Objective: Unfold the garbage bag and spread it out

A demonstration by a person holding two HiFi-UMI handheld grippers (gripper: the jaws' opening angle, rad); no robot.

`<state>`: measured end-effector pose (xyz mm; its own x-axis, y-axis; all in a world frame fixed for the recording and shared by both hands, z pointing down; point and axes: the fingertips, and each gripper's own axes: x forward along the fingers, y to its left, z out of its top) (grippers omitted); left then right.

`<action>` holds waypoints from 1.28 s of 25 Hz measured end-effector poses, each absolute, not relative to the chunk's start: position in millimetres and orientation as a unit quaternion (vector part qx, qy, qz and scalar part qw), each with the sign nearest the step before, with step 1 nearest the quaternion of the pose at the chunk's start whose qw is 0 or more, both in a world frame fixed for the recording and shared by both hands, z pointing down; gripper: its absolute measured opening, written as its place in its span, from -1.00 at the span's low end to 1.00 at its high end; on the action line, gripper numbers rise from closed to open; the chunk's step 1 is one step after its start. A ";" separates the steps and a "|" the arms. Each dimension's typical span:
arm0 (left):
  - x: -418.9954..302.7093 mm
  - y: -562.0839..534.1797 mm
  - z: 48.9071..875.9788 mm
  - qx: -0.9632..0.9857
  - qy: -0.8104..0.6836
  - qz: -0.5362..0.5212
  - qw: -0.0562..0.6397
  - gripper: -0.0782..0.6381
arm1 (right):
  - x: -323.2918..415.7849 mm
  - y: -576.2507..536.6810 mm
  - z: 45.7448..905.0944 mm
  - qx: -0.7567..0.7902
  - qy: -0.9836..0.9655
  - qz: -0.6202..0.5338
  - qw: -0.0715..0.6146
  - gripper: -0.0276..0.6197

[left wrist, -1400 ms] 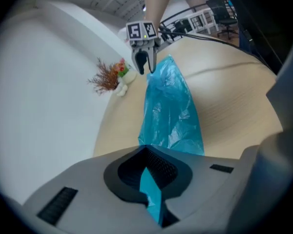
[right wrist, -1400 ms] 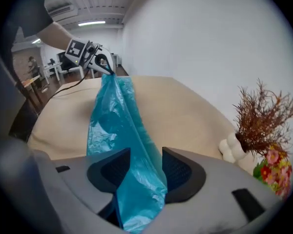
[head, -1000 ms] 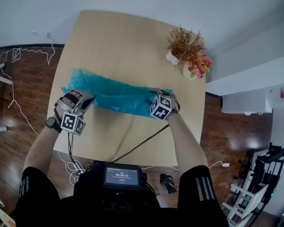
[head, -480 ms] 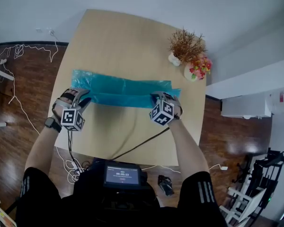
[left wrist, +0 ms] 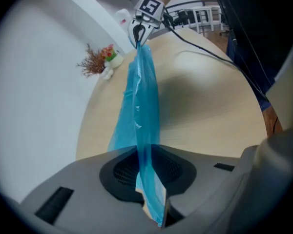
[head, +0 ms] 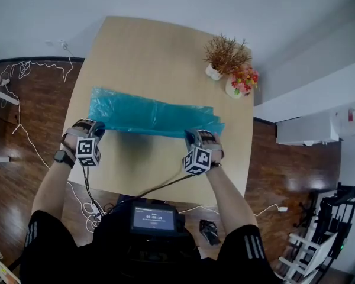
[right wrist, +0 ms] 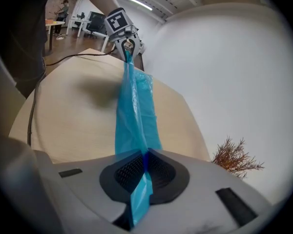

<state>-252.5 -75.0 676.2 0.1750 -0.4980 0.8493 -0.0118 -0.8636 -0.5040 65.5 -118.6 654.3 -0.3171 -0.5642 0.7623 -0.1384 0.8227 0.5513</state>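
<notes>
A blue garbage bag [head: 154,114] lies as a long strip across the tan table [head: 142,46], its near edge raised and stretched between my two grippers. My left gripper [head: 97,131] holds the bag's left near corner; in the left gripper view the film [left wrist: 141,106] runs between the closing jaws [left wrist: 139,168] and is pinched there. My right gripper [head: 196,138] is shut on the right near corner, with the blue film [right wrist: 134,116] clamped between its pads [right wrist: 144,167]. Each gripper view shows the other gripper at the far end, the right one [left wrist: 139,30] and the left one [right wrist: 126,44].
A dried brown plant in a white pot [head: 226,55] and a pot of pink and red flowers [head: 242,81] stand at the table's far right corner. A black cable [head: 165,185] crosses the table's near edge. A small screen [head: 154,218] sits at the person's chest.
Both grippers have drawn back toward the person along the bag's near edge. The right jaws closed on the bag, the left ones let go and took it again. The bag lies wider.
</notes>
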 end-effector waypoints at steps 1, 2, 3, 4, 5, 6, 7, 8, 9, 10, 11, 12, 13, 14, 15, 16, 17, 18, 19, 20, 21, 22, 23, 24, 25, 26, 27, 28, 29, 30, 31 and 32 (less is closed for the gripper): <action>-252.4 -68.7 679.3 -0.738 0.170 -0.622 0.200 -0.63 | 68.6 -114.2 656.7 0.227 -0.786 -0.192 0.541 -0.85; -253.6 -61.9 683.9 -0.732 0.167 -0.628 0.206 -0.67 | 71.9 -109.7 658.3 0.232 -0.785 -0.189 0.542 -0.84; -255.9 -54.6 689.7 -0.724 0.162 -0.637 0.211 -0.69 | 75.0 -105.2 659.0 0.238 -0.784 -0.186 0.542 -0.83; -258.0 -46.7 695.3 -0.716 0.157 -0.645 0.214 -0.70 | 77.4 -100.6 658.7 0.244 -0.785 -0.183 0.540 -0.83; -259.4 -38.6 700.2 -0.711 0.151 -0.652 0.215 -0.72 | 78.9 -95.9 657.8 0.250 -0.786 -0.179 0.537 -0.82; -259.9 -31.1 704.7 -0.708 0.147 -0.657 0.214 -0.75 | 79.6 -90.7 656.8 0.254 -0.787 -0.174 0.534 -0.77; -260.2 -24.1 709.2 -0.705 0.143 -0.661 0.214 -0.75 | 79.8 -84.7 655.6 0.256 -0.789 -0.170 0.532 -0.74; -261.5 -17.0 713.6 -0.699 0.135 -0.669 0.214 -0.75 | 79.6 -77.9 654.5 0.256 -0.791 -0.167 0.530 -0.73; -263.1 -9.9 718.2 -0.692 0.126 -0.678 0.214 -0.75 | 79.2 -70.2 653.4 0.255 -0.793 -0.164 0.529 -0.72; -263.3 -3.4 722.4 -0.689 0.121 -0.682 0.211 -0.75 | 78.8 -61.9 652.5 0.252 -0.795 -0.161 0.528 -0.71; -260.9 2.2 725.4 -0.692 0.121 -0.681 0.204 -0.75 | 78.7 -53.1 652.0 0.248 -0.797 -0.158 0.527 -0.70; -255.1 7.0 725.5 -0.701 0.126 -0.675 0.195 -0.75 | 78.9 -43.9 651.9 0.244 -0.799 -0.154 0.527 -0.69; -248.2 11.3 724.0 -0.711 0.132 -0.666 0.184 -0.75 | 79.7 -34.6 652.3 0.239 -0.801 -0.149 0.528 -0.67; -243.9 15.4 724.2 -0.716 0.134 -0.662 0.175 -0.75 | 80.9 -25.4 653.7 0.235 -0.802 -0.142 0.531 -0.64; -243.4 19.4 727.3 -0.716 0.132 -0.664 0.169 -0.75 | 82.4 -16.5 655.8 0.231 -0.802 -0.134 0.534 -0.63; -245.3 23.2 732.5 -0.713 0.127 -0.670 0.165 -0.75 | 83.8 -7.8 658.3 0.228 -0.803 -0.125 0.536 -0.62; -249.9 27.0 740.0 -0.706 0.118 -0.679 0.163 -0.75 | 85.2 0.8 660.9 0.226 -0.804 -0.115 0.538 -0.62; -256.3 31.1 748.8 -0.697 0.107 -0.691 0.162 -0.74 | 86.7 9.5 663.4 0.224 -0.805 -0.105 0.539 -0.62; -261.2 35.0 755.9 -0.689 0.098 -0.700 0.160 -0.74 | 88.4 18.2 666.2 0.223 -0.806 -0.093 0.541 -0.62; -263.3 37.9 760.2 -0.685 0.091 -0.706 0.156 -0.74 | 90.7 26.6 669.7 0.222 -0.805 -0.080 0.544 -0.60; -263.5 39.9 762.5 -0.683 0.087 -0.709 0.152 -0.74 | 93.9 34.3 673.8 0.222 -0.804 -0.063 0.549 -0.56; -262.9 41.1 764.0 -0.682 0.084 -0.711 0.148 -0.74 | 97.9 41.1 678.3 0.223 -0.801 -0.043 0.553 -0.47; -262.2 42.2 765.1 -0.681 0.081 -0.713 0.145 -0.73 | 102.5 46.7 682.2 0.225 -0.799 -0.023 0.557 -0.35; -261.4 43.5 766.4 -0.680 0.077 -0.715 0.141 -0.73 | 107.3 51.5 685.1 0.228 -0.798 -0.005 0.558 -0.33; -260.8 45.1 768.5 -0.680 0.073 -0.716 0.138 -0.73 | 112.1 55.9 686.8 0.231 -0.797 0.011 0.557 -0.33; -260.2 46.3 770.6 -0.681 0.070 -0.717 0.134 -0.73 | 116.7 60.6 687.7 0.235 -0.798 0.026 0.555 -0.33; -259.8 47.2 771.9 -0.681 0.069 -0.717 0.132 -0.71 | 120.9 65.7 688.0 0.238 -0.799 0.041 0.552 -0.33; -259.9 48.0 772.3 -0.681 0.068 -0.717 0.127 -0.71 | 124.6 71.1 687.9 0.241 -0.800 0.055 0.547 -0.33; -260.1 48.3 772.6 -0.682 0.070 -0.718 0.122 -0.71 | 128.0 76.8 687.9 0.243 -0.801 0.069 0.543 -0.33; -259.7 47.9 773.2 -0.684 0.073 -0.716 0.116 -0.70 | 131.1 82.7 688.0 0.244 -0.802 0.084 0.539 -0.33; -259.1 47.3 773.8 -0.686 0.077 -0.715 0.111 -0.69 | 133.9 88.6 688.0 0.246 -0.802 0.103 0.535 -0.32; -259.2 47.2 774.0 -0.687 0.077 -0.715 0.106 -0.67 | 136.1 93.9 687.5 0.247 -0.803 0.124 0.528 -0.22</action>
